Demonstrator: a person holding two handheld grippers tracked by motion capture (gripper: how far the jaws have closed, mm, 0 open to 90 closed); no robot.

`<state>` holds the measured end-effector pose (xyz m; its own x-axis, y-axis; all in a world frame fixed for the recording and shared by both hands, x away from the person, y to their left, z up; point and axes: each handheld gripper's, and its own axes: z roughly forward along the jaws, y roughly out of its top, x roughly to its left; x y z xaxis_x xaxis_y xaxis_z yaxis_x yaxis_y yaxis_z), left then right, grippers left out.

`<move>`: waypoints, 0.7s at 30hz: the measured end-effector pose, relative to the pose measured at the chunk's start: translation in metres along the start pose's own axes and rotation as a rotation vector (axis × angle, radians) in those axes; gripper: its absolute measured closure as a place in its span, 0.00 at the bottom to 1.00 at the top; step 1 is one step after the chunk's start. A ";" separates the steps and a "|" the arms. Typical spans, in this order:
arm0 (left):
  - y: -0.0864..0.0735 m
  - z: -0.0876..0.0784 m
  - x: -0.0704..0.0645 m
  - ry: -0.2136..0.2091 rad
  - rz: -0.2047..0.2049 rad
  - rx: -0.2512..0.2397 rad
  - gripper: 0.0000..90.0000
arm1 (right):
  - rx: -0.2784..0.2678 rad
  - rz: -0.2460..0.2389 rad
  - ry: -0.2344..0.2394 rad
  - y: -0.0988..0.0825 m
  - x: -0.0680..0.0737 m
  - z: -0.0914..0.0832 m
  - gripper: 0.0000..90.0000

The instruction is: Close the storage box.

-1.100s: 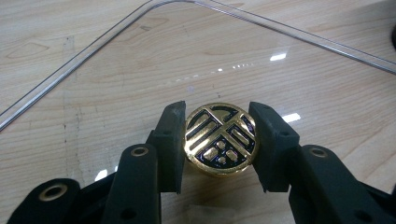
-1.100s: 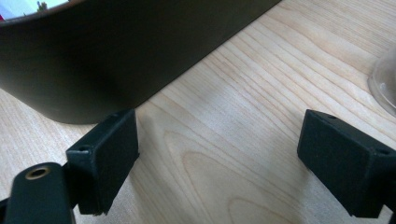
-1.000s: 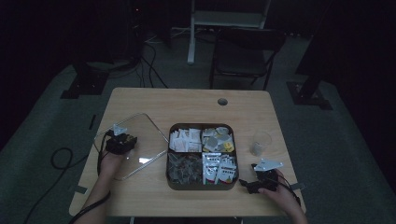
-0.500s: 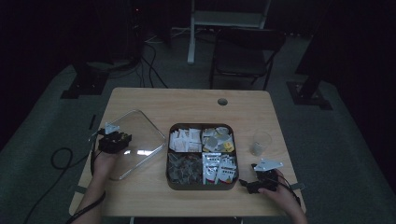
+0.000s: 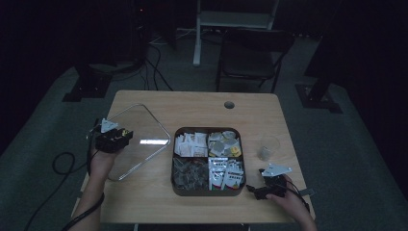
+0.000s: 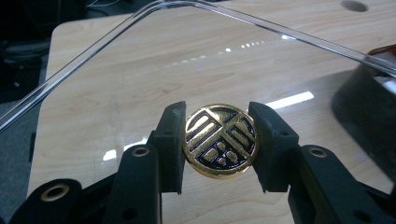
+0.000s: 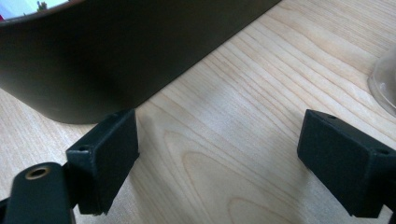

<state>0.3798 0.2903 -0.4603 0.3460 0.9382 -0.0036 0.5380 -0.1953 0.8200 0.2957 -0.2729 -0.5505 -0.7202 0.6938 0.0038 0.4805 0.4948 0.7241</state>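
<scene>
We are holding a clear lid by its gold knob beside an open tray on the wooden table.

With the left gripper we are squeezing the round gold knob between both jaws; it is carrying a dark raised pattern and is sitting on the clear lid, which is lying over the left part of the table, just beside the dark tray. We are resting the right gripper low at the near right of the table with its jaws spread wide and nothing between them, close to the tray's dark wall. The tray is showing four compartments filled with small packets. A small clear cup is standing to the right of the tray, apart from it.
</scene>
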 end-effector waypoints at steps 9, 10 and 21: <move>0.018 -0.006 -0.029 -0.095 0.086 -0.018 0.67 | 0.000 0.000 0.000 0.000 0.000 0.000 0.13; 0.020 -0.006 -0.034 -0.107 0.098 -0.022 0.67 | 0.000 0.000 0.000 0.000 0.000 0.000 0.13; 0.039 -0.004 -0.073 -0.220 0.175 -0.027 0.67 | -0.001 -0.001 0.000 0.000 0.000 0.000 0.13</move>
<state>0.3724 0.2154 -0.4262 0.5919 0.8058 0.0171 0.4360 -0.3380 0.8341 0.2958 -0.2730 -0.5505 -0.7205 0.6935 0.0028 0.4794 0.4952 0.7245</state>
